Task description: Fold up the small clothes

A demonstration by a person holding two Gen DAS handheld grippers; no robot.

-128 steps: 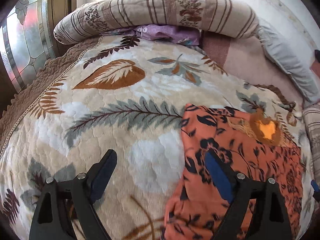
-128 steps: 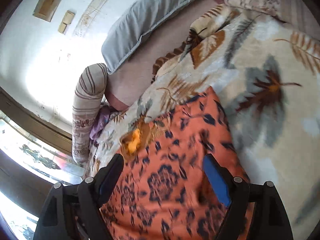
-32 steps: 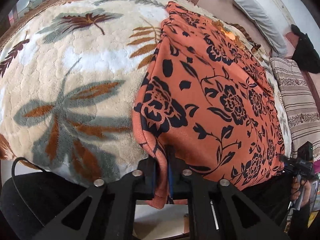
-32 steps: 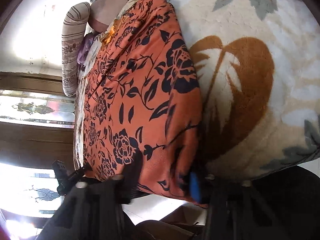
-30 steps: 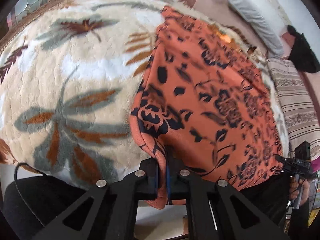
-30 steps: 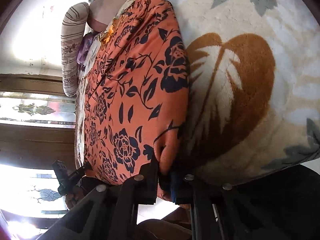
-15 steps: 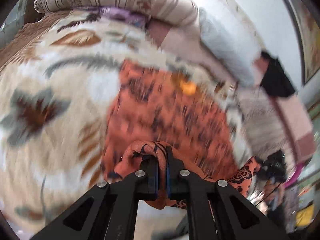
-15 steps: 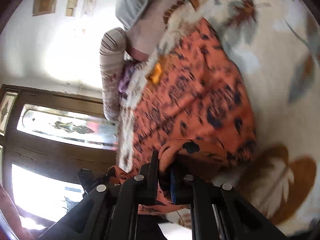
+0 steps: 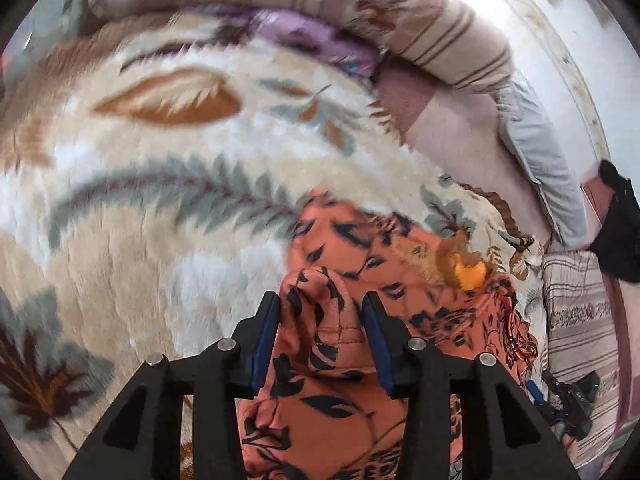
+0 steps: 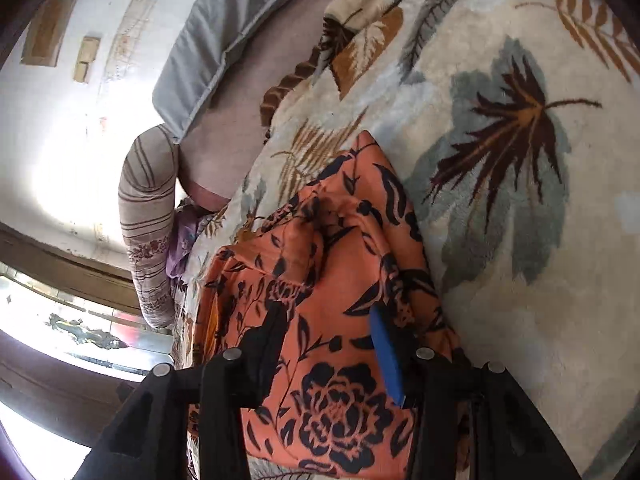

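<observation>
Bedroom: blanketed bed, pillows

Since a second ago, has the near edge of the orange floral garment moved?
Yes. The orange floral garment's near edge has been carried up the leaf-print blanket toward the striped bolster, folding over itself.

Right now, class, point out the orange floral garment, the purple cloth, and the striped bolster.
orange floral garment (image 9: 332, 364), left wrist view, the bunched fold between the fingers.
purple cloth (image 9: 316, 40), left wrist view, its middle, under the bolster.
striped bolster (image 10: 148, 216), right wrist view, mid-length on its striped side.
</observation>
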